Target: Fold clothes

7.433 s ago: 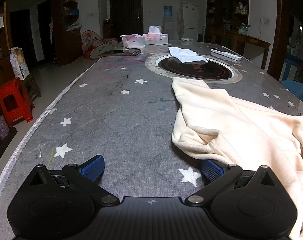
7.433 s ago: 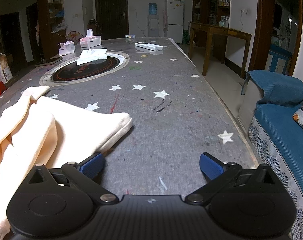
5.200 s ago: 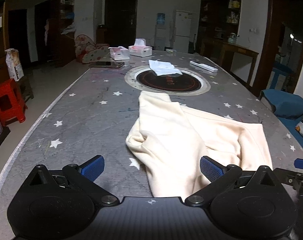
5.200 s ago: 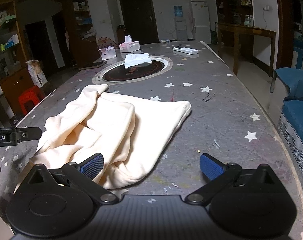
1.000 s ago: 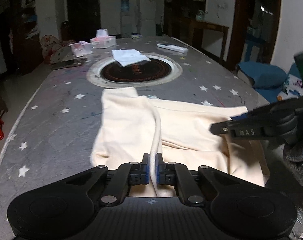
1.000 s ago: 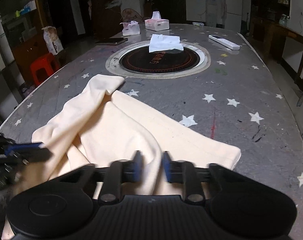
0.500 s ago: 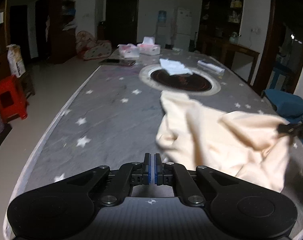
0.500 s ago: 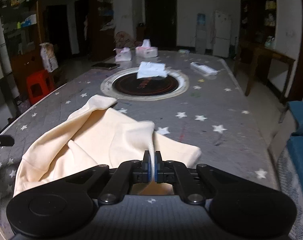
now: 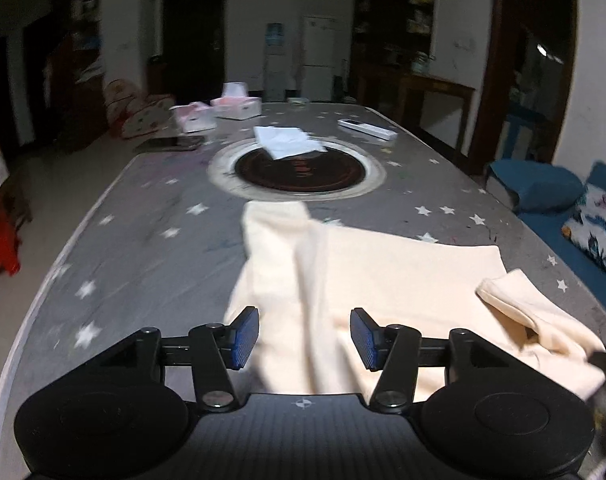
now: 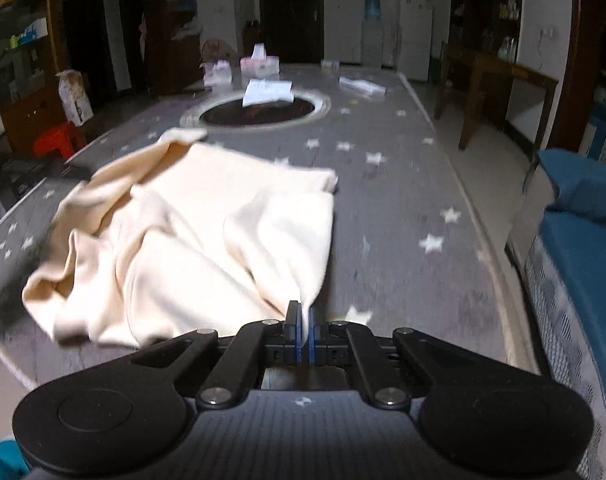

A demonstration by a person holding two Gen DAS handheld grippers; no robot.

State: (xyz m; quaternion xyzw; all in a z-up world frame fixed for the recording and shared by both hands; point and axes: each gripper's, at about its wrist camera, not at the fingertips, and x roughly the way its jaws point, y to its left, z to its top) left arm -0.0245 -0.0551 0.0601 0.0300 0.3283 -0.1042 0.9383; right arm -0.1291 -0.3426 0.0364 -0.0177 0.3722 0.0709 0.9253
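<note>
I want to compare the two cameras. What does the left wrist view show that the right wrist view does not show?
Only the left wrist view shows the left gripper, open, and a patterned pillow. Only the right wrist view shows the right gripper, shut on the cream garment, and a red stool. Both show the garment, the star-patterned table and the round cooktop.

The left tool hangs low over the near edge of the cream garment, its blue pads spread apart. The right tool has its pads pressed together, pinching that garment's near corner.
</note>
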